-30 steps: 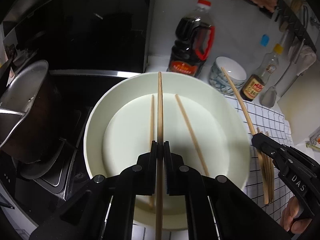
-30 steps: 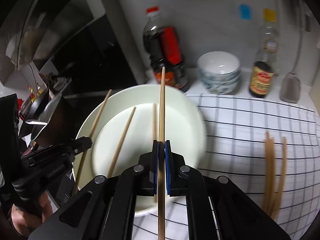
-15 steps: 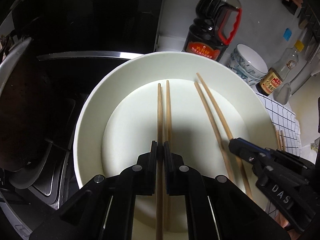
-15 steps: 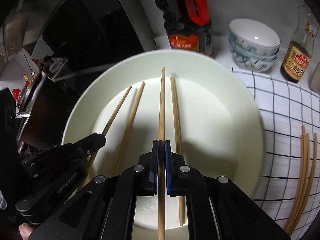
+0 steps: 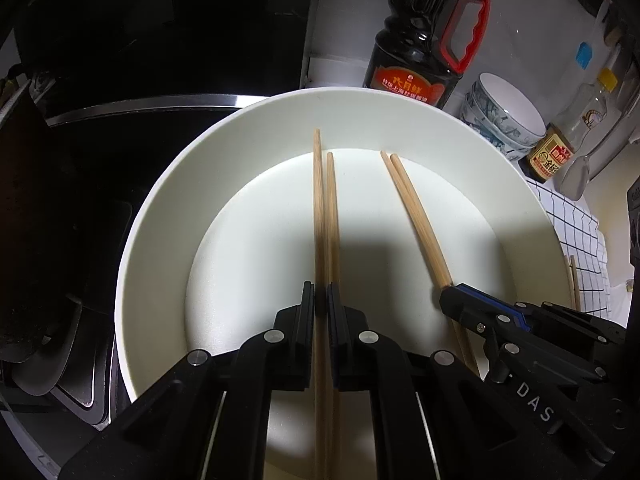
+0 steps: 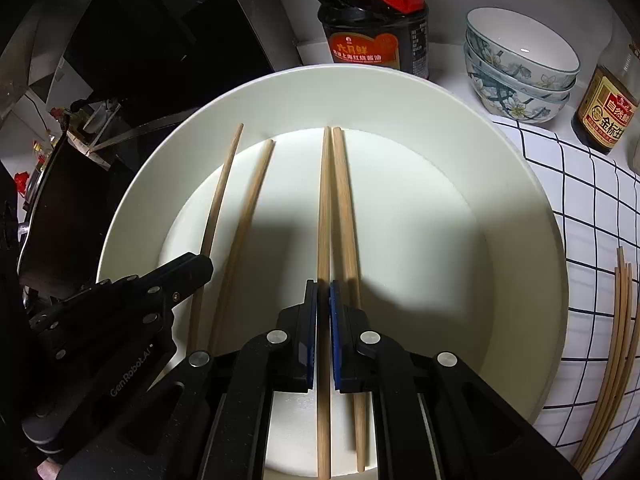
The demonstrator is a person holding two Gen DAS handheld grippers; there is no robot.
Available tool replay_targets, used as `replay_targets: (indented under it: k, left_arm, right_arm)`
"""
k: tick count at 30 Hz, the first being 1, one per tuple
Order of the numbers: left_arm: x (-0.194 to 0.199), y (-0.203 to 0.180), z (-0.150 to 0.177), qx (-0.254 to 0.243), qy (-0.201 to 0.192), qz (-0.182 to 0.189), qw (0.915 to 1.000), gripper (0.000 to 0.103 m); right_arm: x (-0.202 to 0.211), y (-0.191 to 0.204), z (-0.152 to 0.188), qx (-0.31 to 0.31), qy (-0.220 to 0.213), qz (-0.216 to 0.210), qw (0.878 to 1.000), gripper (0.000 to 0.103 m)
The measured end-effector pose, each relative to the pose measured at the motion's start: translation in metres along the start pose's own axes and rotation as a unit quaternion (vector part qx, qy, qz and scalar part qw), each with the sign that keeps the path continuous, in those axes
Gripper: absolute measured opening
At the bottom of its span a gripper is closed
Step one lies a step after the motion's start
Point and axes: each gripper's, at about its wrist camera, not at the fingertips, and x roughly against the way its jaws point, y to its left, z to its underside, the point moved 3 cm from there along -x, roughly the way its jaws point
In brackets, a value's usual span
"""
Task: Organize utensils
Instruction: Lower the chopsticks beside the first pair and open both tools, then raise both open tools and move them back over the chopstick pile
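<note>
A large white plate (image 5: 168,216) (image 6: 512,216) holds wooden chopsticks. My left gripper (image 5: 320,300) is shut on one chopstick (image 5: 319,208), held low over the plate beside a second chopstick (image 5: 333,208) lying in it. My right gripper (image 6: 323,296) is shut on another chopstick (image 6: 325,200), next to a chopstick (image 6: 345,200) lying in the plate. The right gripper (image 5: 450,300) shows at the left wrist view's right, the left gripper (image 6: 200,268) at the right wrist view's left. Several more chopsticks (image 6: 616,340) lie on the checked cloth.
A dark soy sauce bottle (image 5: 424,40) stands behind the plate. Stacked patterned bowls (image 6: 520,64) and a smaller sauce bottle (image 6: 608,108) stand at the back right. A black stove and pan (image 5: 48,200) are to the left. The checked cloth (image 6: 592,208) lies right.
Both grippers have come down and forward over the plate, each bringing its chopstick close beside one lying there. The plate fills more of both views.
</note>
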Motion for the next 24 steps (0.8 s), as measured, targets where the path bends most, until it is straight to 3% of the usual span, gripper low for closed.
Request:
replay_targets:
  k: [1,3,5,10,15,24]
  left_arm:
    - [0.000,0.000,0.001,0.000,0.002,-0.002,1.0000,0.016]
    - [0.002,0.002,0.002,0.002,0.000,-0.013,0.9999,0.042]
    - [0.007,0.004,0.001,0.005,-0.008,-0.019,0.9998,0.055]
    - [0.017,0.012,0.002,0.018,-0.012,-0.025,0.9995,0.061]
    - [0.027,0.014,0.005,0.023,-0.014,-0.038,0.9989,0.076]
    - [0.055,0.016,0.012,0.023,-0.027,-0.044,0.9984,0.086]
  right_arm:
    - [0.001,0.000,0.000,-0.001,-0.003,0.001,1.000,0.006]
    - [0.004,-0.001,0.000,-0.001,-0.009,0.006,1.000,0.008]
    - [0.009,-0.002,0.000,0.001,-0.017,0.013,1.000,0.009]
    - [0.022,-0.005,0.002,-0.002,-0.027,0.018,0.999,0.018]
    - [0.034,-0.007,0.009,-0.008,-0.034,0.020,0.999,0.022]
    - [0.063,-0.009,0.030,0.003,-0.059,0.035,0.998,0.039]
